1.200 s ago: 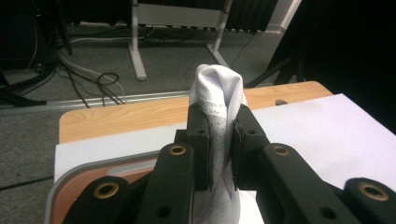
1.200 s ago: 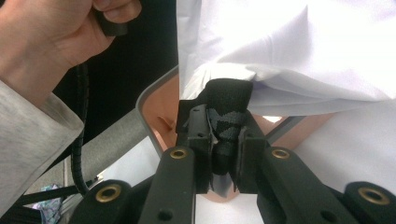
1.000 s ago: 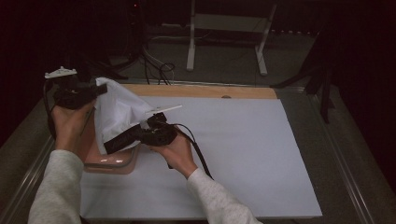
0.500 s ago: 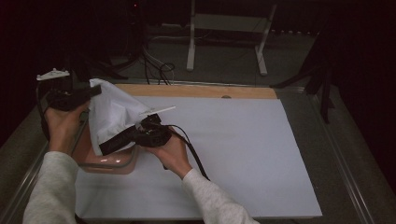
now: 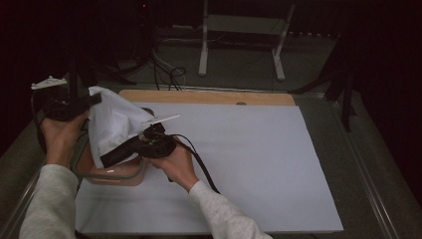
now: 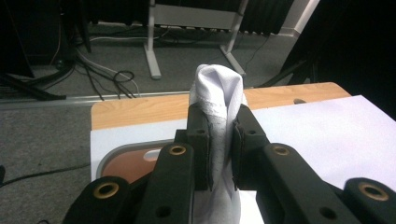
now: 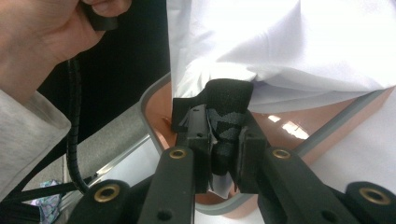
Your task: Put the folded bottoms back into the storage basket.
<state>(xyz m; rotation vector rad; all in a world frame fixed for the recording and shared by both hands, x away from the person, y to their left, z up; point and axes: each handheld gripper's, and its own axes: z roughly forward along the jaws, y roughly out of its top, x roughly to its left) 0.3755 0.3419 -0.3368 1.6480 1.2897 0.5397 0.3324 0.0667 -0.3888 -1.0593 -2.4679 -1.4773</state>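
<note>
— dim room, white sheet [image 5: 239, 164] over the table. where's the white cloth [image 5: 112, 124]?
— at the sheet's left edge, lifted over a pink tray [image 5: 117, 174] with a grey rim.
— and the left gripper [image 6: 219, 140]?
— jaws clamped tight on the cloth's upper fold.
— the right gripper [image 7: 219, 144]?
— closed too — pinching a black strap [image 7: 226, 112] at the cloth's lower edge, above the tray.
</note>
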